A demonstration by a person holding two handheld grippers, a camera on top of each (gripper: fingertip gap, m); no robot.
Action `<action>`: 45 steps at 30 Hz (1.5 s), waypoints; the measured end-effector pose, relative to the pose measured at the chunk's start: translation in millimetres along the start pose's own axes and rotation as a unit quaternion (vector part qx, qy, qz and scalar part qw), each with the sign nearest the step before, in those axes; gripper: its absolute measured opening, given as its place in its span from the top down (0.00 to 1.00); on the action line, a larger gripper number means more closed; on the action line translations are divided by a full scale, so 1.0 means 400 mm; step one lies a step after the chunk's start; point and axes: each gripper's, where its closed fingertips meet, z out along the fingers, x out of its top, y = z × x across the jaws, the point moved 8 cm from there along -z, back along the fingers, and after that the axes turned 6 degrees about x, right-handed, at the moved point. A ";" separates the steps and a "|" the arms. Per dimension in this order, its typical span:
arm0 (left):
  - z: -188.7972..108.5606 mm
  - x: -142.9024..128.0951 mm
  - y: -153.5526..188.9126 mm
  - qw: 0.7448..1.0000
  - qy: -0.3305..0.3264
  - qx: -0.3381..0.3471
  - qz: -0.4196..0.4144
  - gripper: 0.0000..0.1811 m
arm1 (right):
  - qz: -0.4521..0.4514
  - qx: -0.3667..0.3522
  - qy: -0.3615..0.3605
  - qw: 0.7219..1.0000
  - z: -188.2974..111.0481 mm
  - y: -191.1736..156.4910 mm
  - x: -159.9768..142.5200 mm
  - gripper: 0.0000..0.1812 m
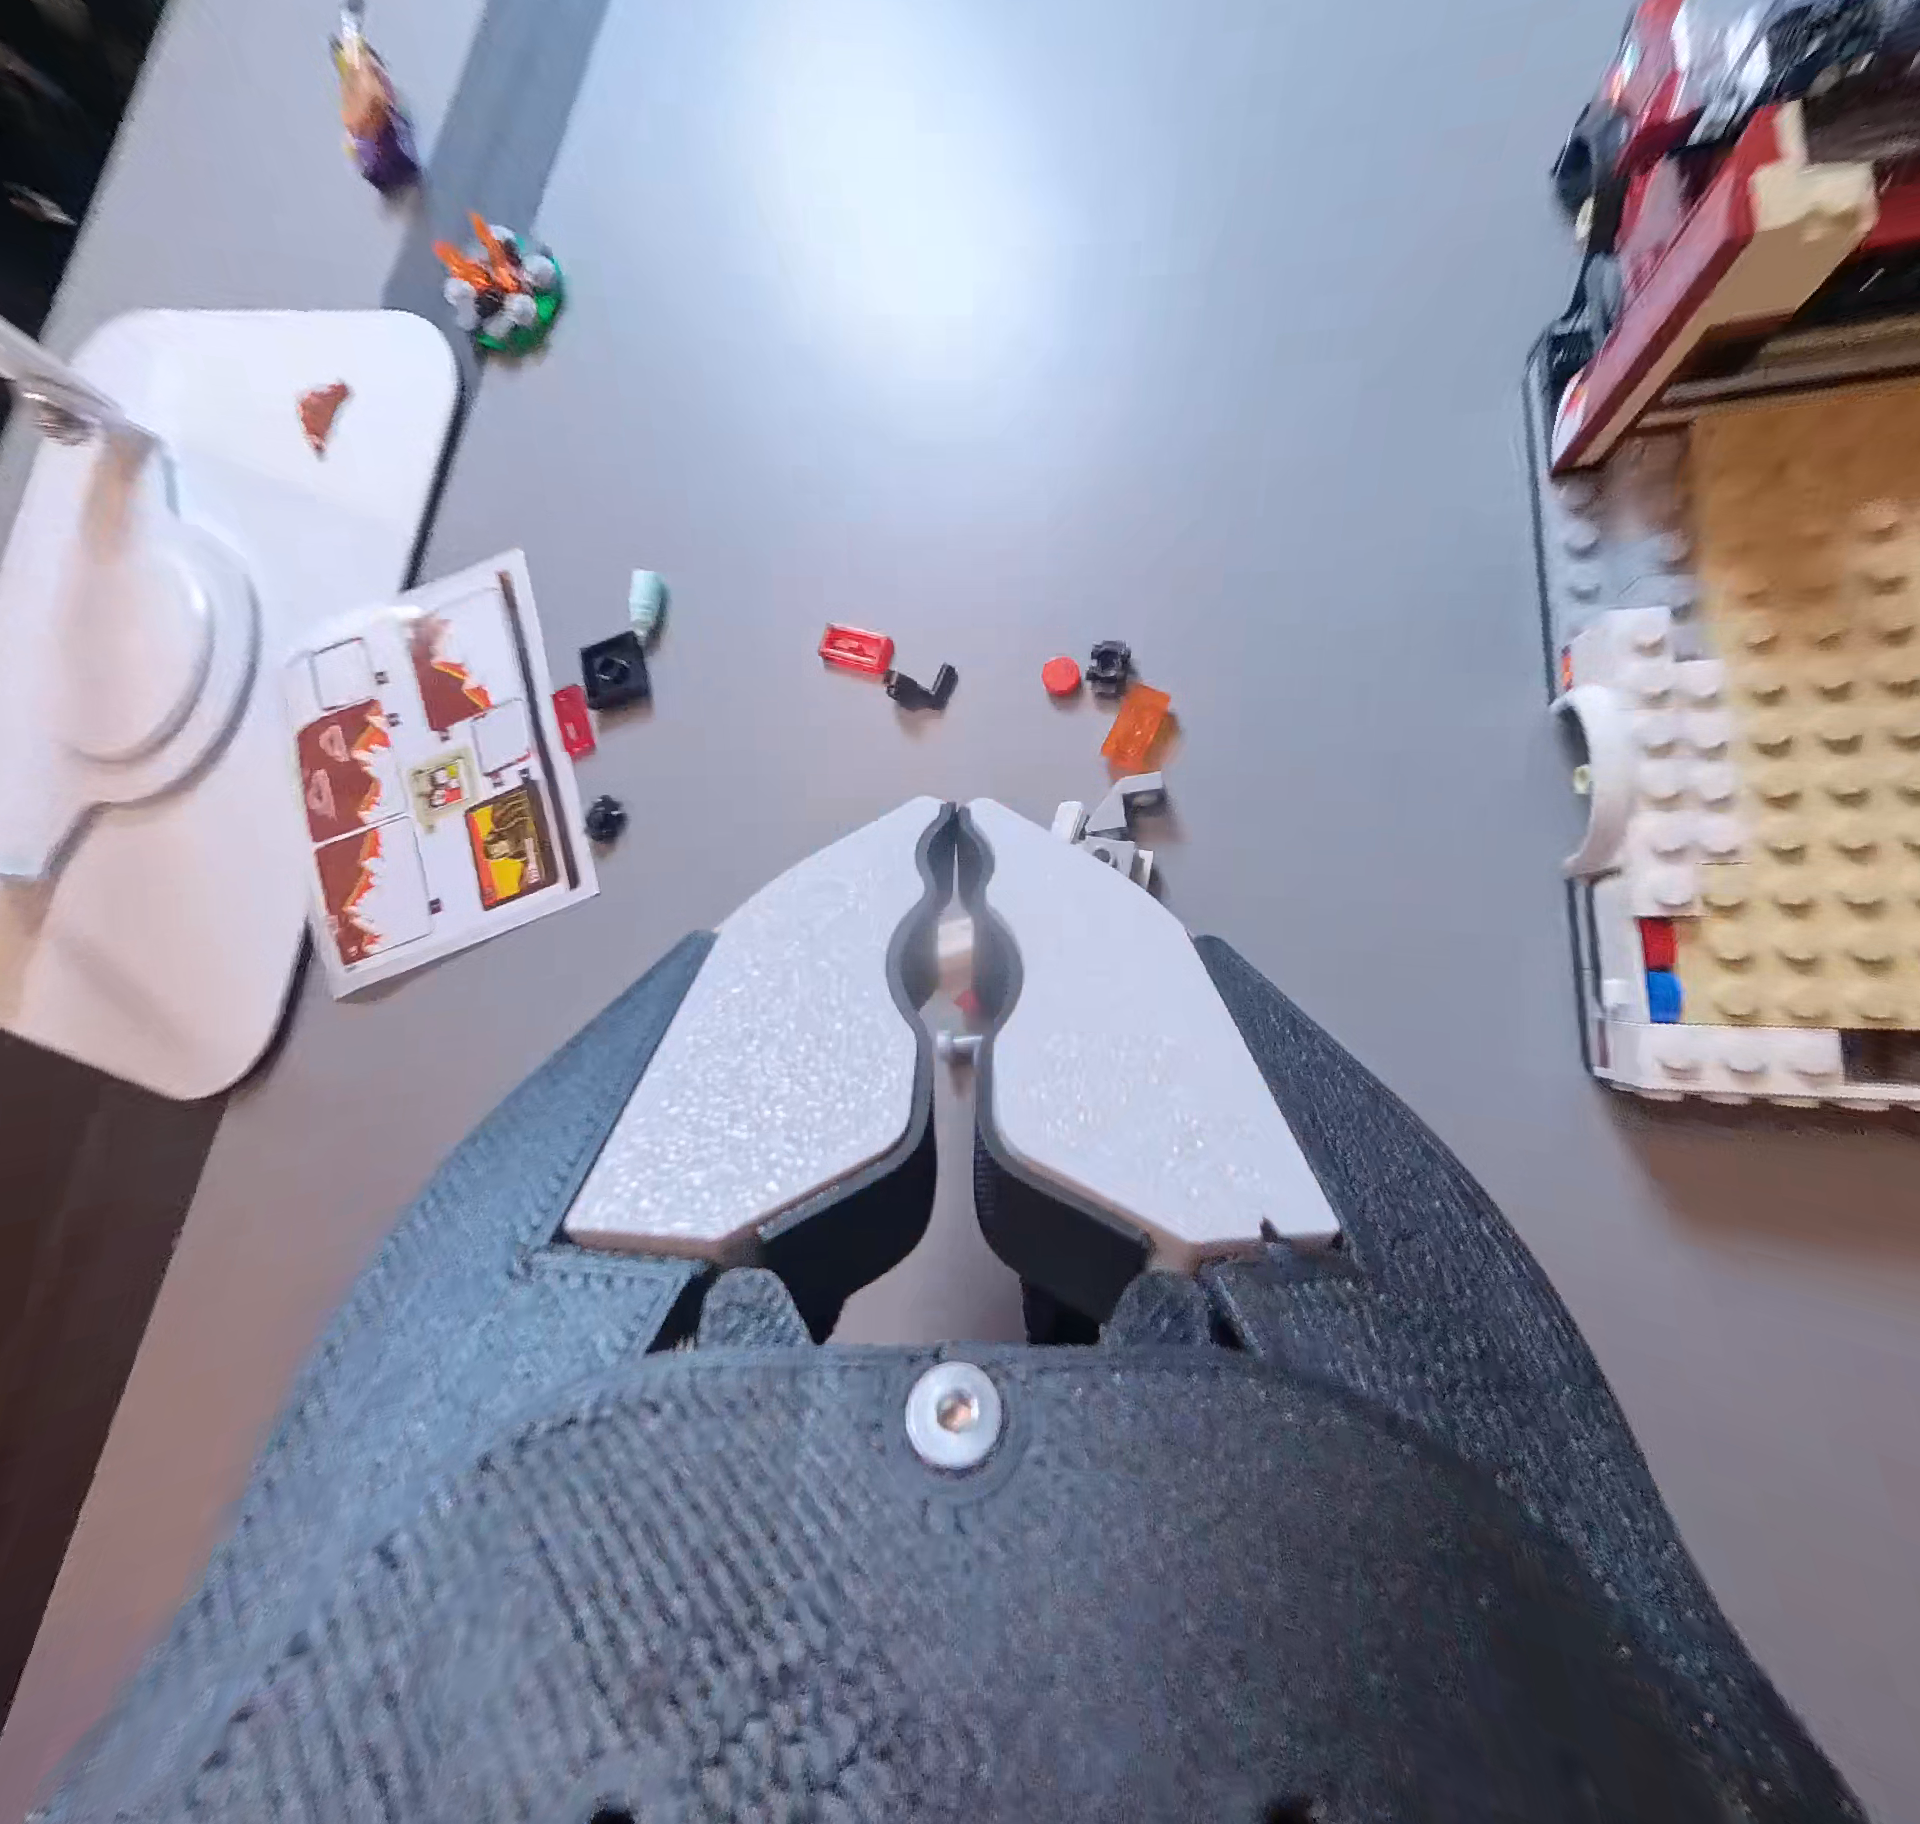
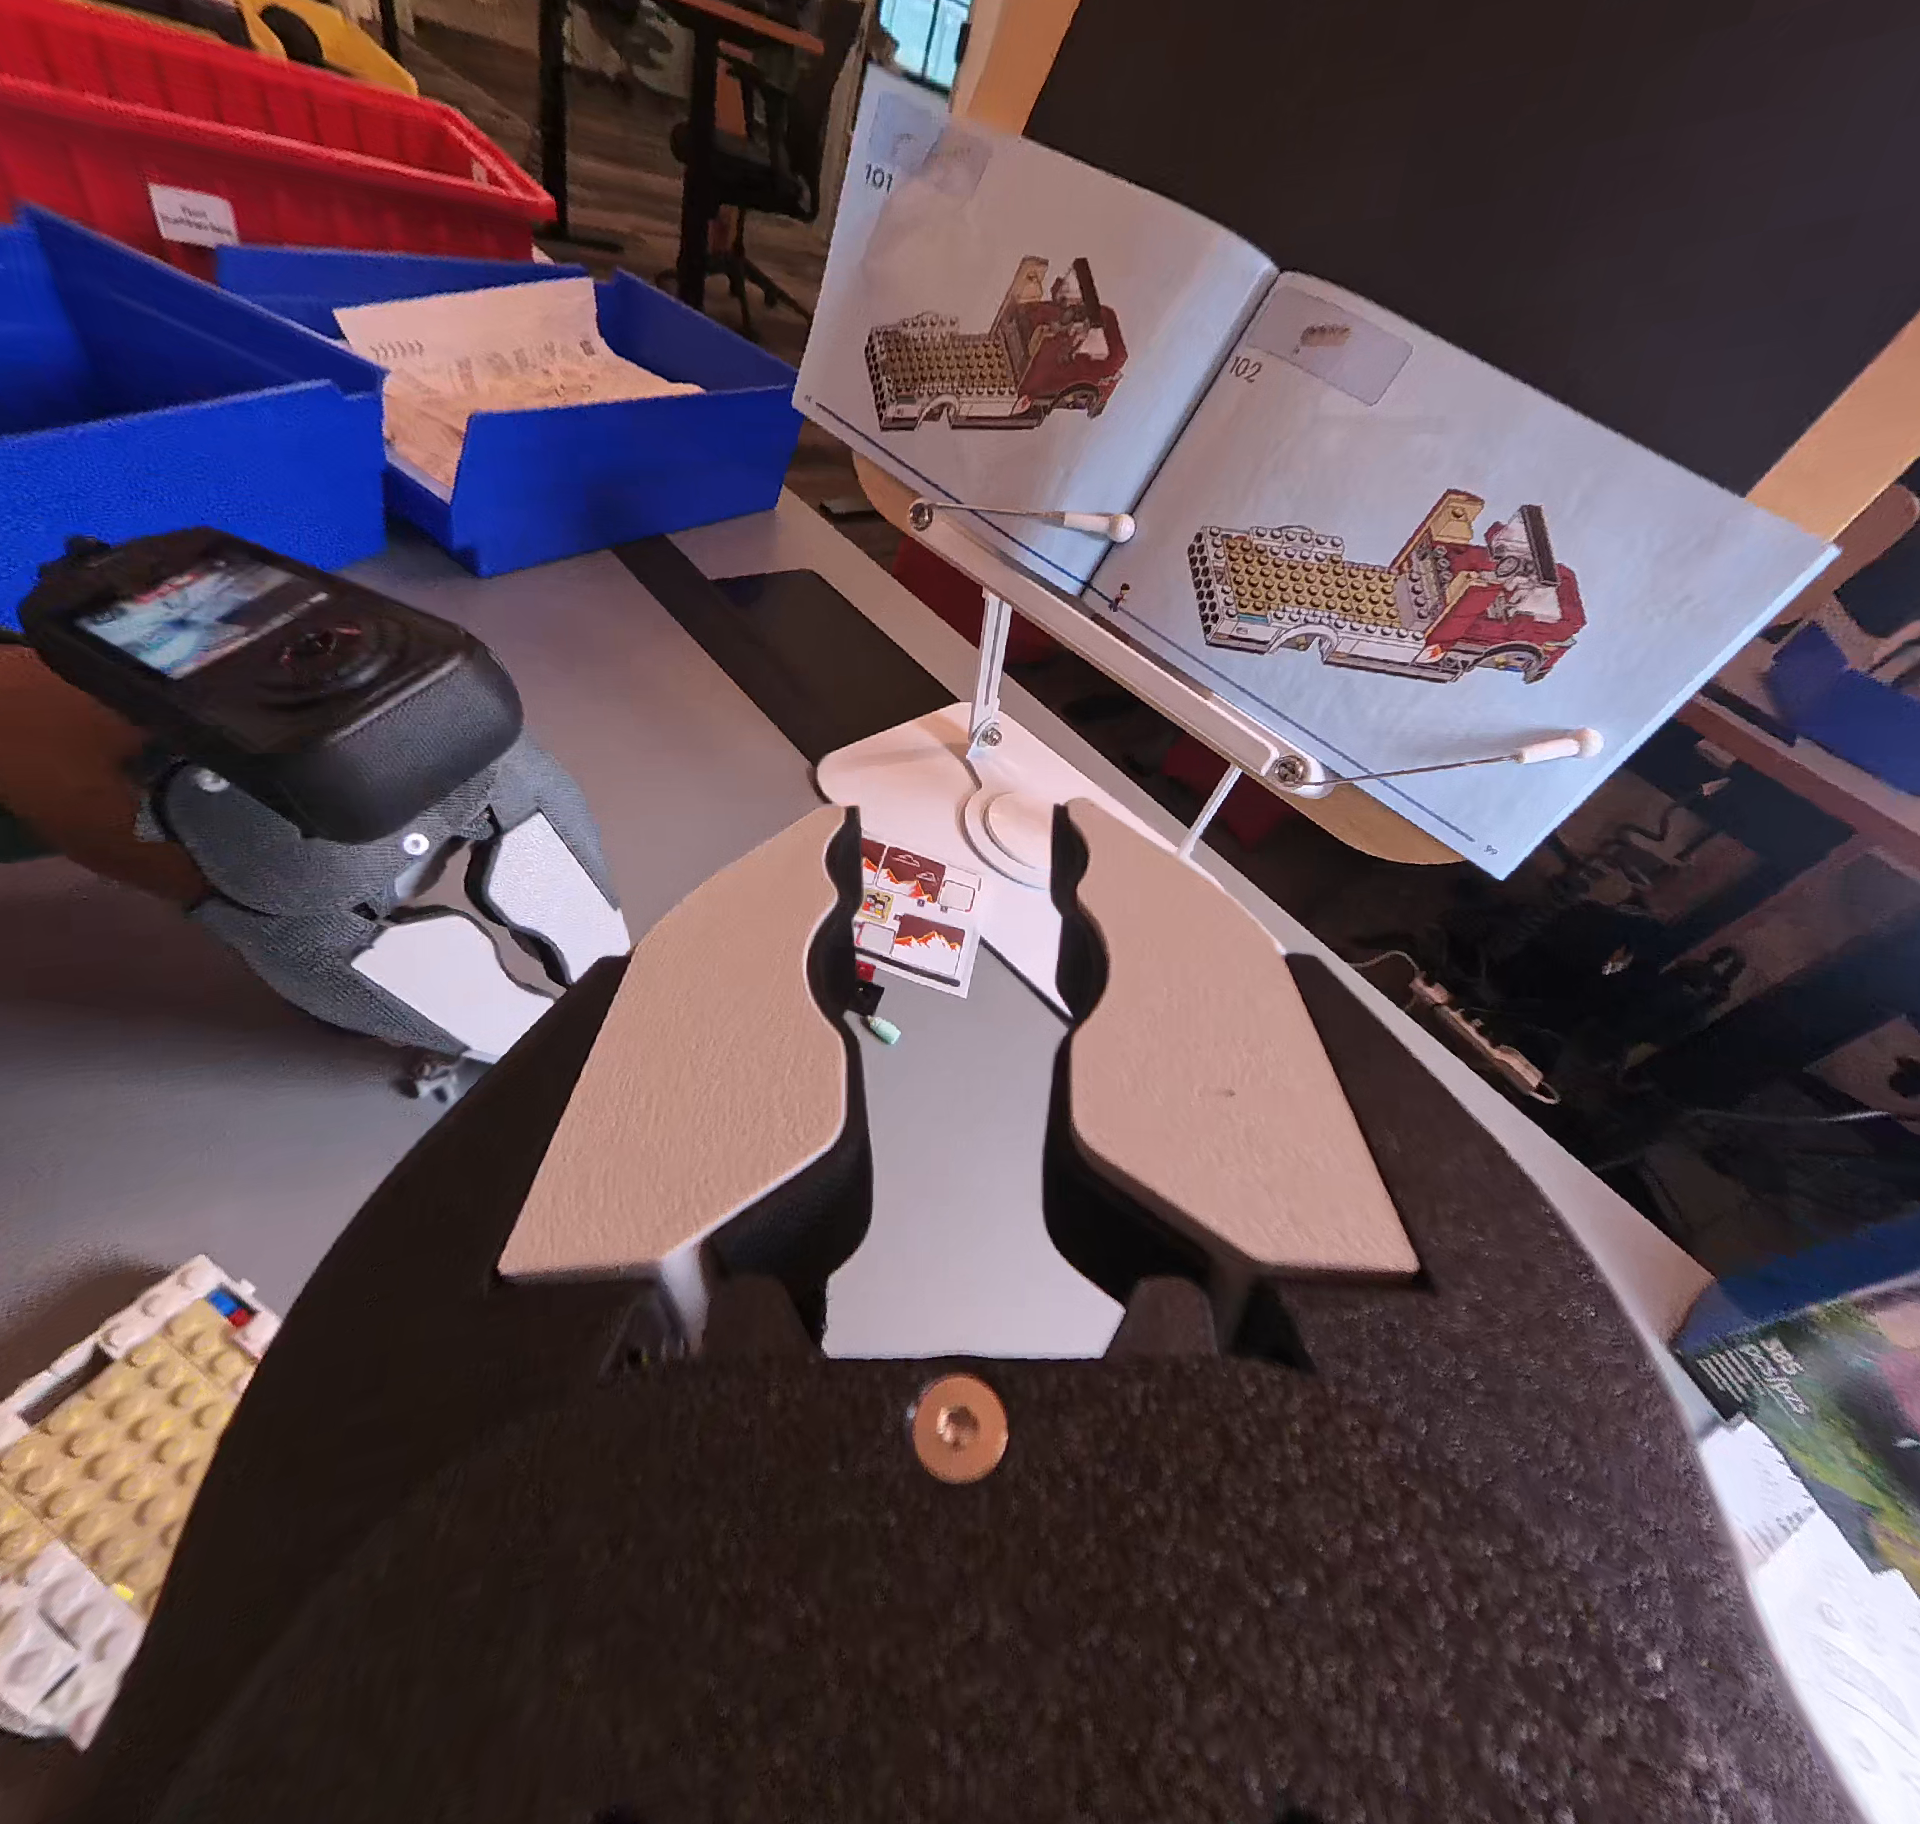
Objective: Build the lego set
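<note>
Left wrist view, left to right. White stand base (image 1: 208,694) at far left, one brown sticker scrap on it. Sticker sheet (image 1: 442,772) just beside it, several stickers already gone, others left. A small minifigure (image 1: 374,112) and a finished campfire build (image 1: 504,283) sit farther up the table (image 1: 935,268).

Loose parts across the middle: black square piece (image 1: 617,671), red tile (image 1: 858,649), black bracket (image 1: 921,685), red round stud (image 1: 1061,677), orange clear tile (image 1: 1141,741), grey bits (image 1: 1117,824) just beside the fingertips.

Left gripper (image 1: 956,818) hovers over these parts, tips closed together. Nothing visibly pinched at the tips; some small parts show through the gap lower down, but they appear to lie on the table below.

Truck (image 1: 1766,683) at far right: tan studded bed, white side with wheel arch, dark red cab partly built. No upper body on the bed yet.

Right wrist view: blue bins (image 2: 582,424) left, left gripper's camera below them, then the right gripper (image 2: 956,839), jaws well apart, empty. Manual (image 2: 1299,486) on its stand shows truck steps that look close to the current build.

Judgement: chassis and cab mostly done. Remaining: loose parts, leftover stickers, whatever goes on the bed. Mid-to-late stage, page count unknown.
</note>
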 end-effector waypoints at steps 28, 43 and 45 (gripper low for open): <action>-0.013 -0.049 0.058 0.989 -0.040 -0.139 0.037 0.95 | -0.018 0.014 -0.053 0.998 0.043 -0.001 -0.062 0.81; -0.214 0.052 -0.066 0.808 0.489 -0.218 -0.244 0.96 | 0.110 0.312 0.081 0.940 0.017 -0.088 -0.012 0.82; -0.224 0.064 -0.057 0.794 0.511 -0.226 -0.239 0.96 | 0.130 0.343 0.101 0.925 0.016 -0.103 -0.005 0.83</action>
